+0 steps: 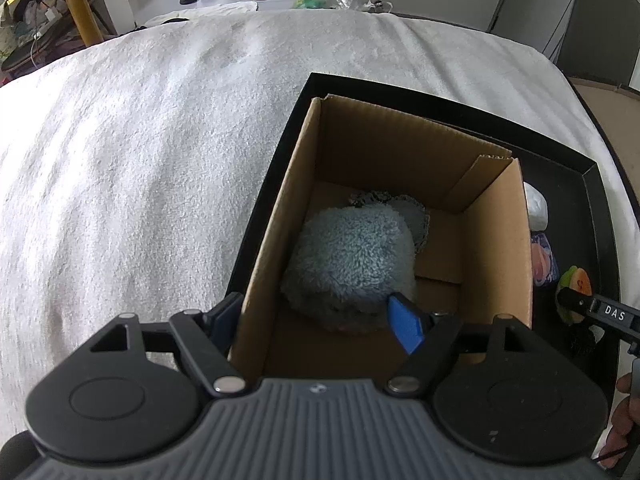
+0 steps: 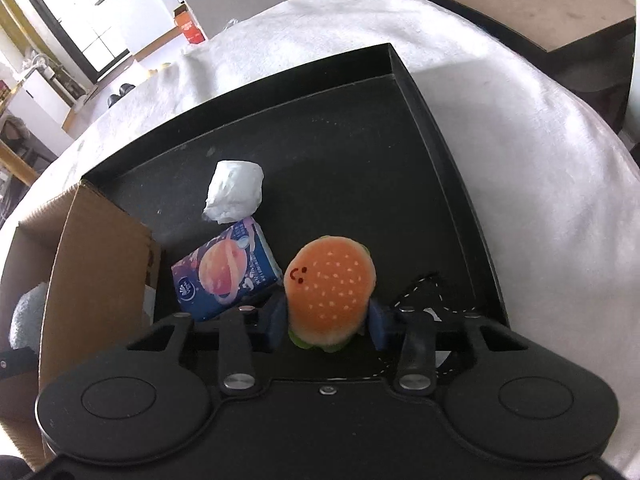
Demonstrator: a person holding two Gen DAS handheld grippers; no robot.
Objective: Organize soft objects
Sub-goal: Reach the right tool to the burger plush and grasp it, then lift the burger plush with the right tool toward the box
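Right gripper (image 2: 329, 318): its fingers are clamped on the sides of the burger toy (image 2: 330, 294), low in the black tray (image 2: 460, 184).
Left gripper (image 1: 320, 316): fingers apart, straddling the wall of the cardboard box (image 1: 280, 216); nothing is held.
Blue plush (image 1: 352, 264): already lying in the box.
Slip risk: the soft, round toy may be squeezed out on lifting.
Knock risk: the tissue pack (image 2: 226, 276) just beside may be nudged.
Snag risk: the box may be tipped by the left fingers.
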